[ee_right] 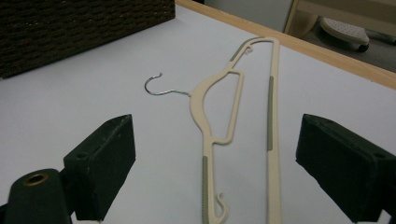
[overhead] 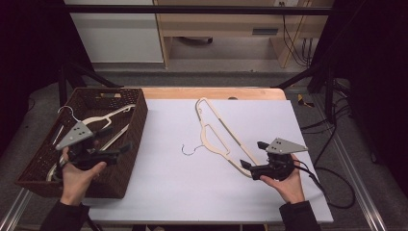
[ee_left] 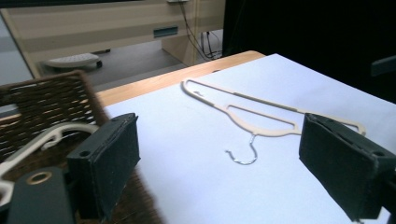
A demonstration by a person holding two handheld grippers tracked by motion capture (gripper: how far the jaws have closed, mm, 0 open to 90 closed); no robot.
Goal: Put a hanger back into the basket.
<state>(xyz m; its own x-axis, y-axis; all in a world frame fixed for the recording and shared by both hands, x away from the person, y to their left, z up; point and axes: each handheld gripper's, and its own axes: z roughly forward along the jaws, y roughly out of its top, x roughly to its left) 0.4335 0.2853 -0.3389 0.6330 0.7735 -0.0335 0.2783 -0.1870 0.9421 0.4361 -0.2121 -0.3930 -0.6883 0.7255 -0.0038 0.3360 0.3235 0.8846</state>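
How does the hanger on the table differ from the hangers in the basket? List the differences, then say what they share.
1. The hanger on the table lies alone on the white sheet; the hangers in the basket are piled together.
2. The table hanger lies flat in full sight; the basket hangers overlap, partly hidden by the left tool.

Both are cream with metal hooks.

**Your workspace surroundings**

Beyond your table's far wooden edge you have grey floor, a white cabinet far left and a pale wooden desk with cables hanging at its right. Darkness flanks both sides.
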